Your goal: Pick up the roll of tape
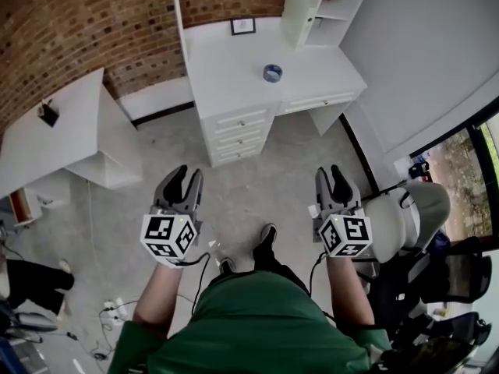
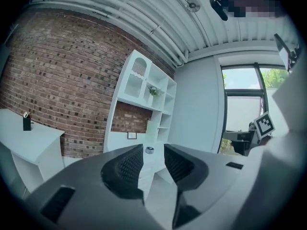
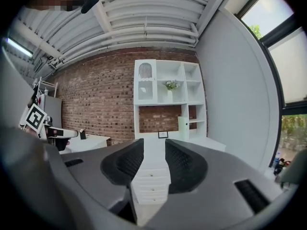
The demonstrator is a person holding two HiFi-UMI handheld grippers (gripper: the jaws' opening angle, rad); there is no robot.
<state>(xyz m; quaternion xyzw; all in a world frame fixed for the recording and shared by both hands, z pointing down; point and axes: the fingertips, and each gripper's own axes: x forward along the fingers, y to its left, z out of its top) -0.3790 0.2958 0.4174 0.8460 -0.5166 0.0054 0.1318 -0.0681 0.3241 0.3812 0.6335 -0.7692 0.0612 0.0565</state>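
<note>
while the person stands on a grey floor point(image 1: 234, 185) facing a white desk point(image 1: 226, 68), both hand-held grippers point forward, side by side and well apart from each other. the left gripper point(image 1: 185, 179) has its jaws apart with a clear gap, and nothing sits between them. the right gripper point(image 1: 333, 181) is the same, jaws spread and empty. the roll of tape point(image 1: 272, 72), small and blue-grey, lies flat near the middle of the desk top, far from both grippers. a small framed picture point(image 1: 242, 26) stands behind it against a brick wall point(image 1: 70, 22), and white shelves point(image 1: 327, 6) rise at the desk's right end. in the left gripper view the roll of tape point(image 2: 150, 150) shows tiny and distant in the gap between the jaws. drawers point(image 1: 240, 135) fill the desk front. a second white table point(image 1: 54, 131) stands to the left. an office chair point(image 1: 405, 216) stands just beside the right gripper.
</note>
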